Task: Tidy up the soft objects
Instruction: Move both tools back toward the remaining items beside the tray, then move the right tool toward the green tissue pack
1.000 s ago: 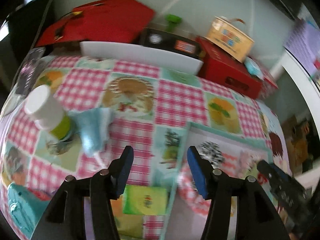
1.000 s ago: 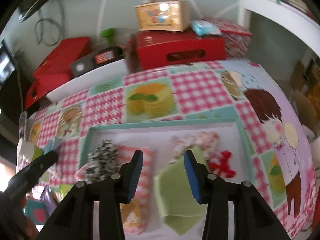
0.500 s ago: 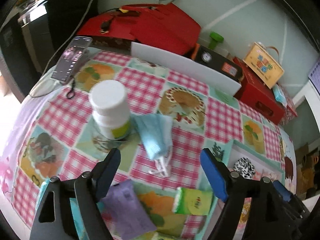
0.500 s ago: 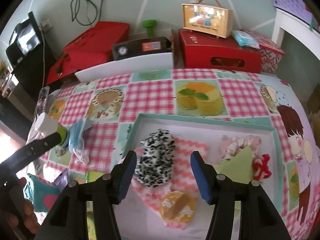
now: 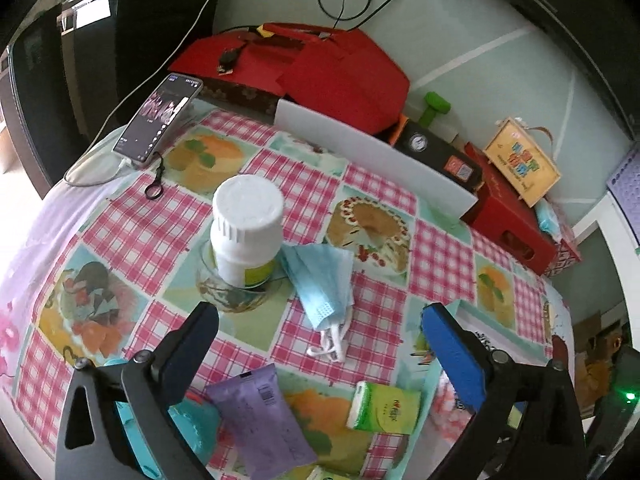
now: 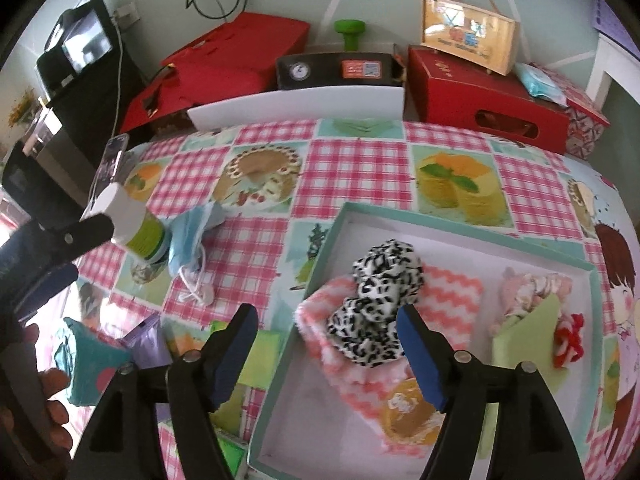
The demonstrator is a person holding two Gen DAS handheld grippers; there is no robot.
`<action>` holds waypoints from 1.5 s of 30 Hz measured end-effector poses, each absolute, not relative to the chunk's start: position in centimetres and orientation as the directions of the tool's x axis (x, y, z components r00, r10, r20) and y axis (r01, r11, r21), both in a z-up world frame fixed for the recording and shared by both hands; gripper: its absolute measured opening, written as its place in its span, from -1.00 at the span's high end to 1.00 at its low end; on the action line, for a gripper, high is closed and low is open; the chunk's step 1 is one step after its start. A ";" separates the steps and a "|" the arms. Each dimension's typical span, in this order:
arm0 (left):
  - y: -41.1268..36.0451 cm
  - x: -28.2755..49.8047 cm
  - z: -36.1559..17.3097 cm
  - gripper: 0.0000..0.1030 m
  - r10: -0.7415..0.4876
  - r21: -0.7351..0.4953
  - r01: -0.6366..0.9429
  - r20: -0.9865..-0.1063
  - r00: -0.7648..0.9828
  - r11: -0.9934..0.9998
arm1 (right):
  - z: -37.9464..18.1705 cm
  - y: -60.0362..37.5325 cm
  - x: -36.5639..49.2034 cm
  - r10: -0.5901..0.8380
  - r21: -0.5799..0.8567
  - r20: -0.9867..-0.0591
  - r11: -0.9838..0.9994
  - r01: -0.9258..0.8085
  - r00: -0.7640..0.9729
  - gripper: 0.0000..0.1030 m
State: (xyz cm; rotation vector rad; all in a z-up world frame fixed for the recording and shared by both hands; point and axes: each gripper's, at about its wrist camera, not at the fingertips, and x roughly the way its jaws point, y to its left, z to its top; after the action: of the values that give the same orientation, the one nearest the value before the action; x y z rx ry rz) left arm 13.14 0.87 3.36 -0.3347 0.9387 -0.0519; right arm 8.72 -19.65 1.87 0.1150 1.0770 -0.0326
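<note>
The left tongs (image 5: pixel 320 344) hang above the checked pink-and-picture tabletop (image 5: pixel 372 184), jaws opening with nothing held; a folded pale-blue face mask (image 5: pixel 322 280) lies between and beyond them, touching a white-capped plastic bottle (image 5: pixel 246 228). A purple wipes packet (image 5: pixel 260 424) and a green tissue pack (image 5: pixel 384 408) lie nearer. The right tongs (image 6: pixel 326 350) are opening too, empty, over the teal-rimmed white tray (image 6: pixel 320 256), where a black-and-white spotted scrunchie (image 6: pixel 380 300) rests on a pink zigzag fleece cloth (image 6: pixel 452 292).
</note>
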 end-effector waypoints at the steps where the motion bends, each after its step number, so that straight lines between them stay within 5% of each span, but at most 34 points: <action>1: 0.8 12.9 3.5 -0.98 -0.191 -0.308 -0.098 -0.778 0.599 0.946 | 1.8 -19.5 8.6 0.033 0.081 -0.880 0.993 0.081 0.474 -0.46; 16: -0.3 8.5 3.2 -0.98 -0.264 -0.336 -0.012 -0.761 0.592 0.942 | 0.5 -18.1 4.9 0.062 0.102 -0.893 0.993 0.066 0.446 -0.53; 45: 0.7 5.3 -3.2 -0.97 -0.163 -0.289 -0.254 -0.893 0.420 0.923 | 0.0 -19.8 5.0 0.122 0.132 -0.875 0.991 -0.011 0.468 -0.53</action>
State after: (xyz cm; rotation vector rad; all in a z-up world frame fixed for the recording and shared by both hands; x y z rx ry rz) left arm 5.33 0.68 -3.17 -0.4136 1.1451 0.0590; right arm 5.02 -19.83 -0.01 0.1136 1.0812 0.0812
